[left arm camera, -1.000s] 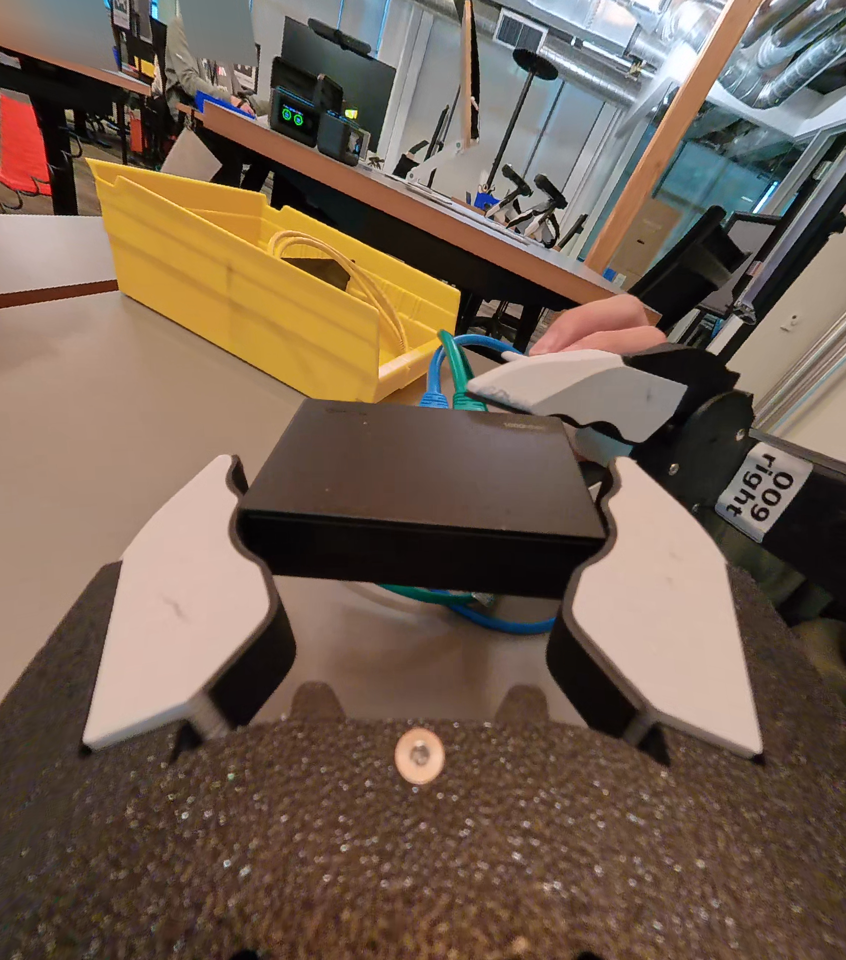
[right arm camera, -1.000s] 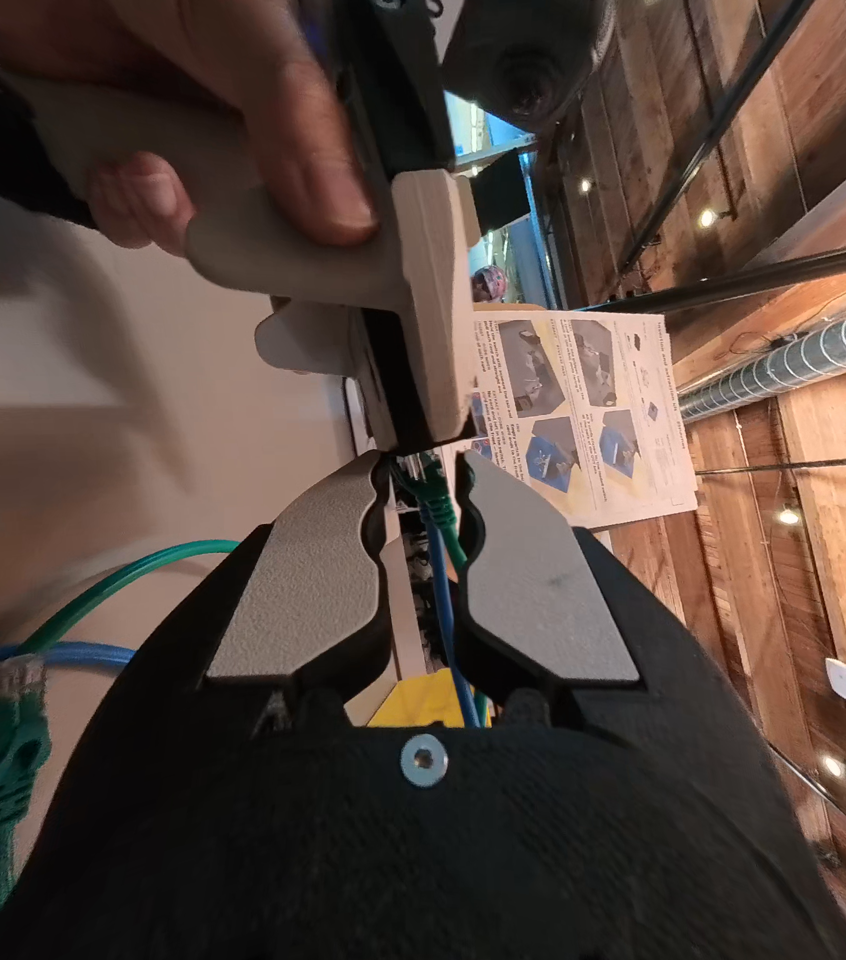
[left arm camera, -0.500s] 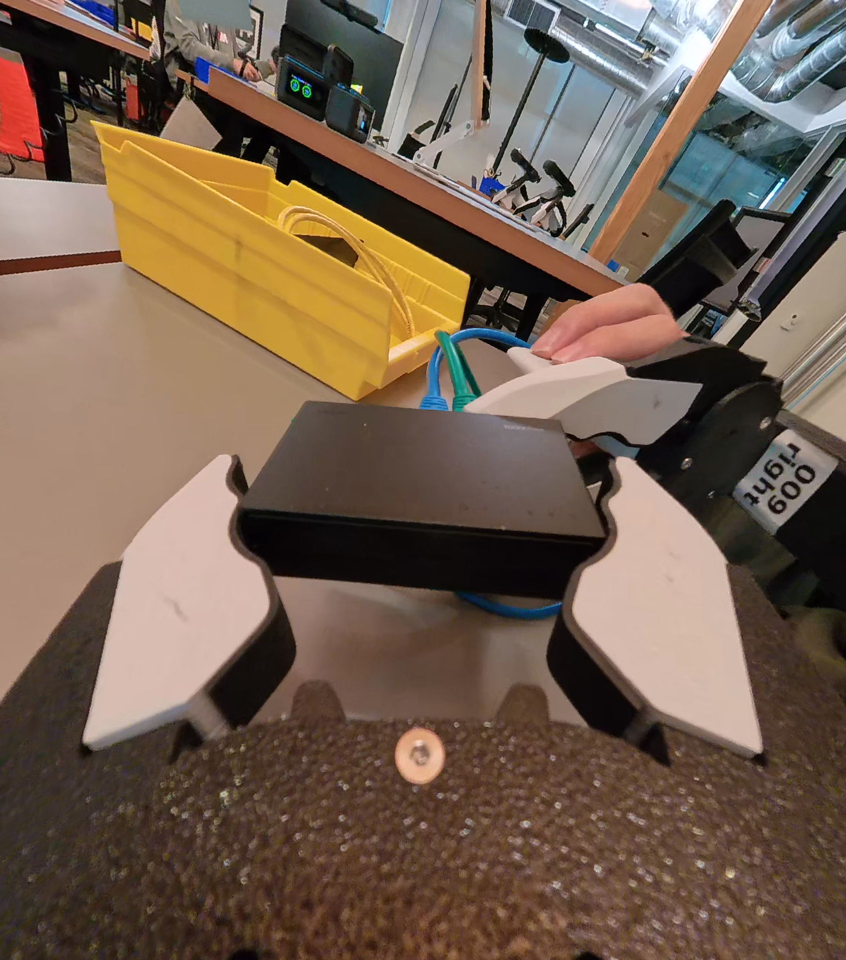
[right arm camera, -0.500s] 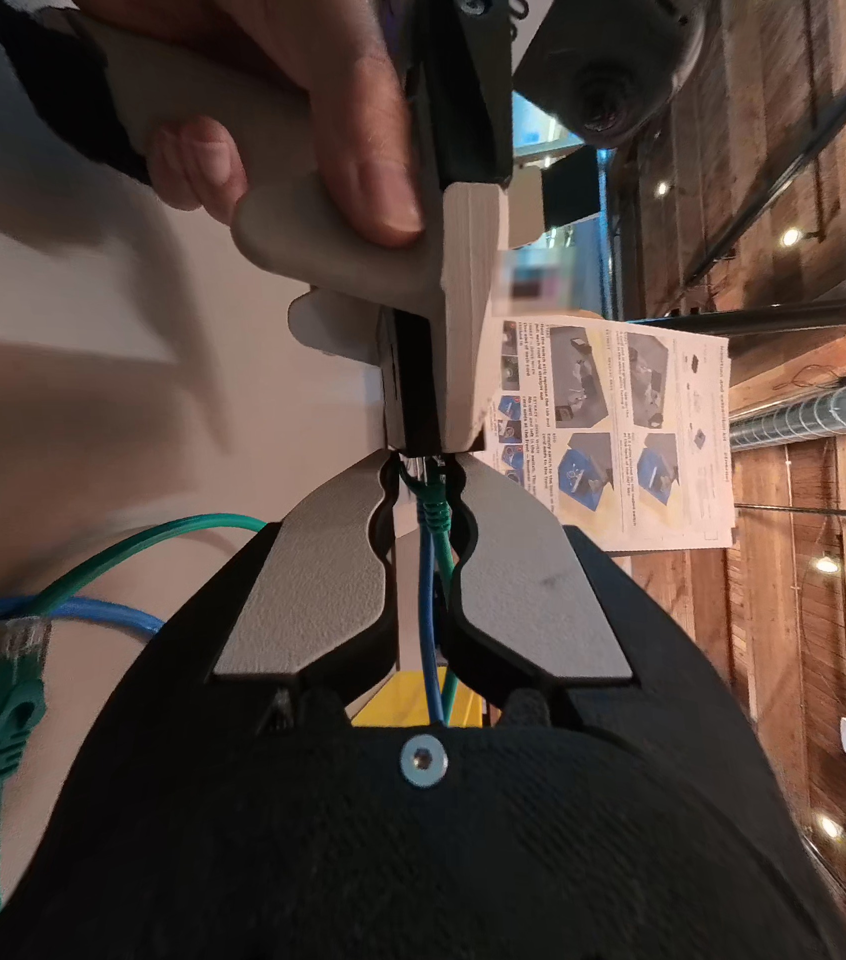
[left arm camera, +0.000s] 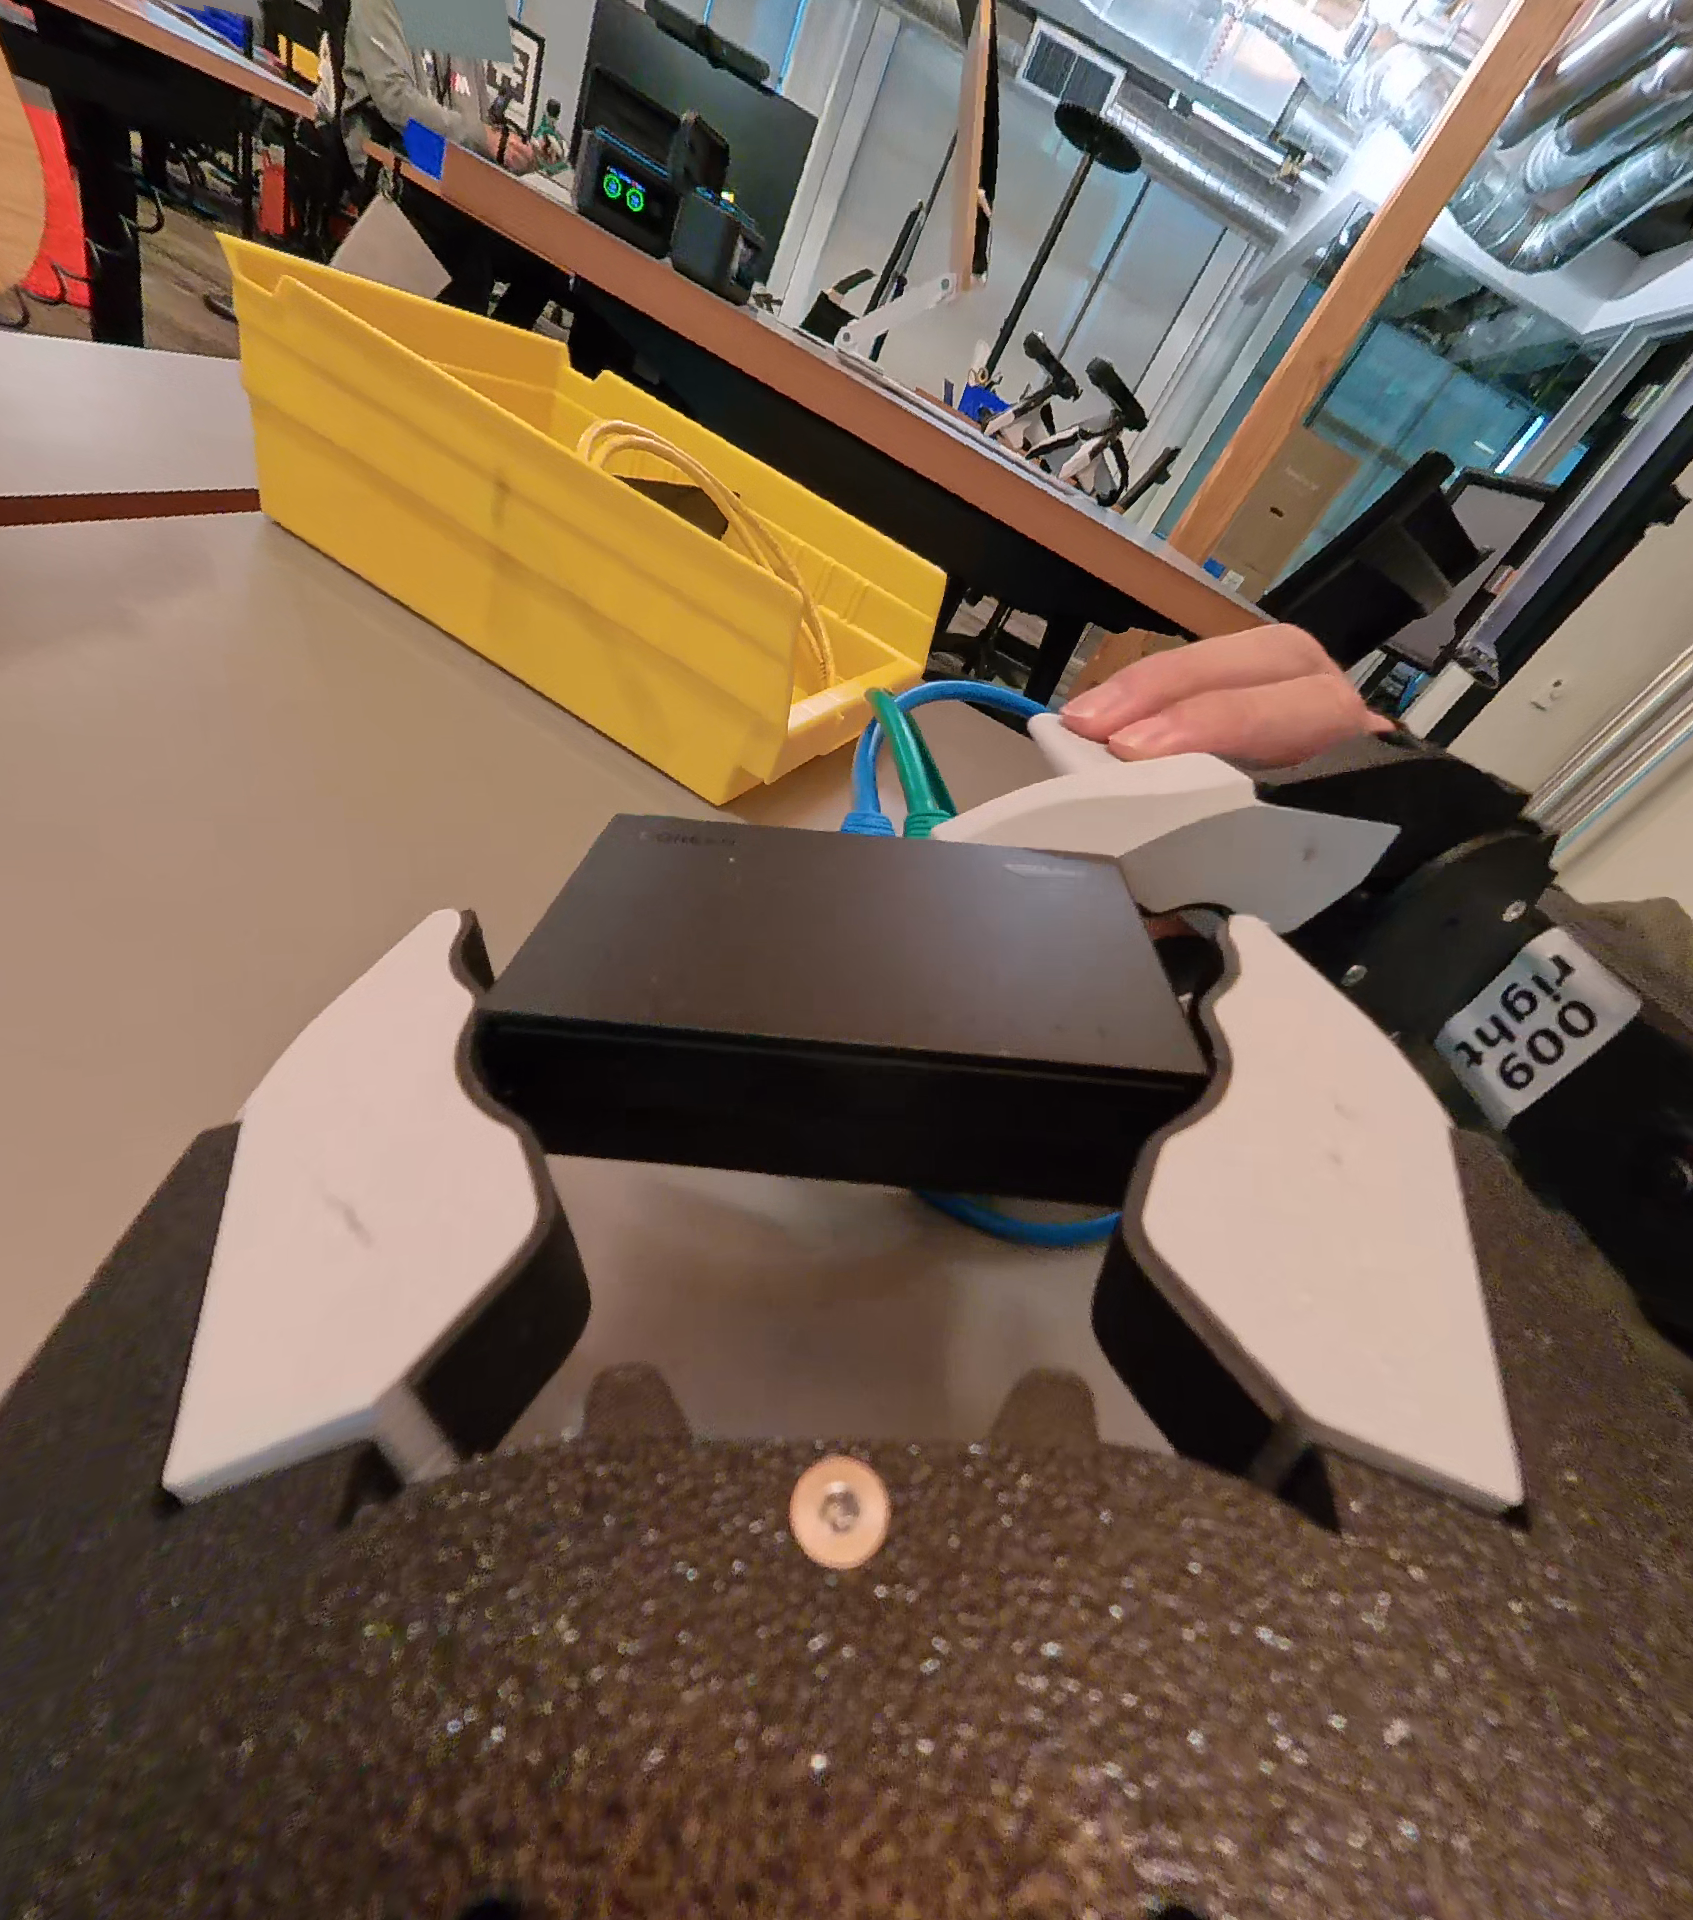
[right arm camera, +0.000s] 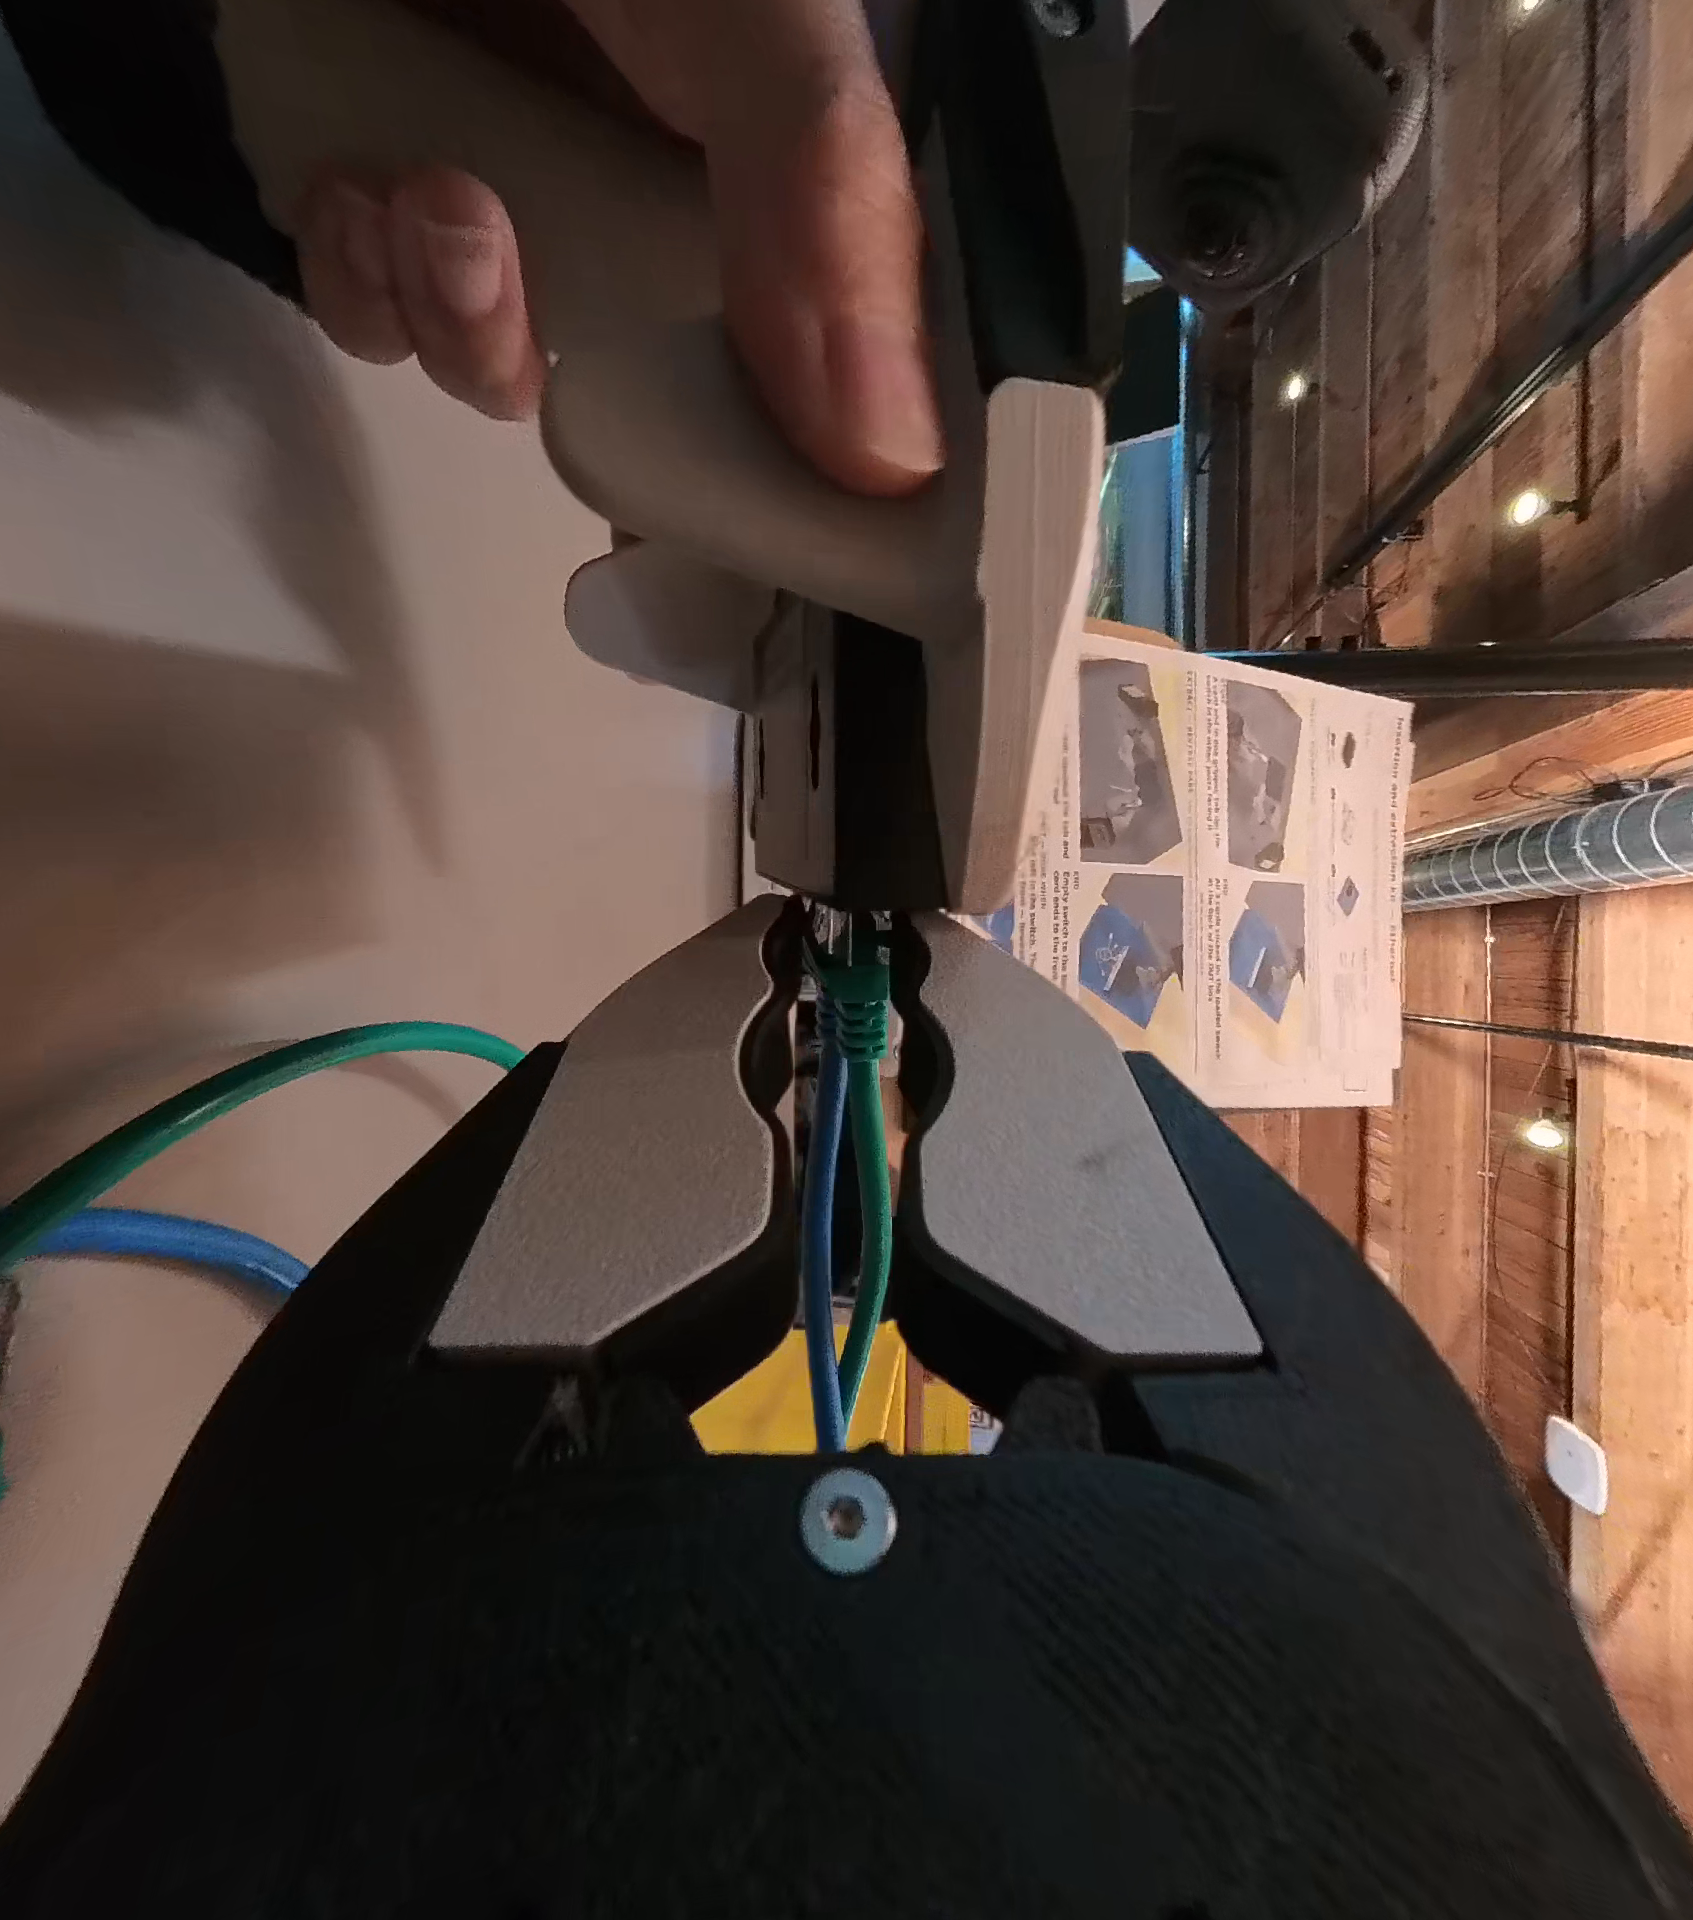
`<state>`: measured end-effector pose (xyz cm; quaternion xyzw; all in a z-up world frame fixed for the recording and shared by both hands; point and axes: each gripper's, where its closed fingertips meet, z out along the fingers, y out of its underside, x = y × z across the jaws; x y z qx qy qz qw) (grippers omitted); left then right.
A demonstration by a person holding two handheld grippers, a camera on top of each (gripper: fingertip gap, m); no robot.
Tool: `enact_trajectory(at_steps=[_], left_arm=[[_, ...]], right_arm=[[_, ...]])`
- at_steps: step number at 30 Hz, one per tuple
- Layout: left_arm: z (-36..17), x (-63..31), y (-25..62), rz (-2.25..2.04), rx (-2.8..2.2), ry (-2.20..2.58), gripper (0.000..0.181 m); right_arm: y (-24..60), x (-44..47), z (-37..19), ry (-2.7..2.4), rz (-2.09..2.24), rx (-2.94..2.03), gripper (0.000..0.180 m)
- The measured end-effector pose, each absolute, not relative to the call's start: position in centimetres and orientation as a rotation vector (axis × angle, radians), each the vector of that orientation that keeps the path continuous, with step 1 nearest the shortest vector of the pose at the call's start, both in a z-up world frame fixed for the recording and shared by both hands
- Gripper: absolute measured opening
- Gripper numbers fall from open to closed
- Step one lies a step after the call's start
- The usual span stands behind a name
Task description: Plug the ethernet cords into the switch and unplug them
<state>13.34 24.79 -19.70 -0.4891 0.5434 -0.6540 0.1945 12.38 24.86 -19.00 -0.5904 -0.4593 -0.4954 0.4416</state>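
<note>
The left tongs (left arm camera: 837,1049) are clamping the black switch (left arm camera: 842,935) above the tabletop (left arm camera: 146,779). The right tongs (right arm camera: 847,925) are closing around the green ethernet plug (right arm camera: 852,987) at its port; pulling without pressing the latch risks jamming.

An open lab or workshop: long benches (left arm camera: 821,343) with monitors (left arm camera: 707,135) and robot arms (left arm camera: 1060,384), a yellow bin (left arm camera: 509,540), exposed ducts (left arm camera: 1590,177), timber walls (right arm camera: 1600,1247)
</note>
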Motion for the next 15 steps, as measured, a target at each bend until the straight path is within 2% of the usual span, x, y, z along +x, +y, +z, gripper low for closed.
enact_trajectory(at_steps=[15], left_arm=[[-19.98, 13.42, 25.21, -1.847, -1.395, 1.503, 0.124]], right_arm=[[25.26, 12.59, -19.27, -1.155, -1.175, -1.522, 0.014]])
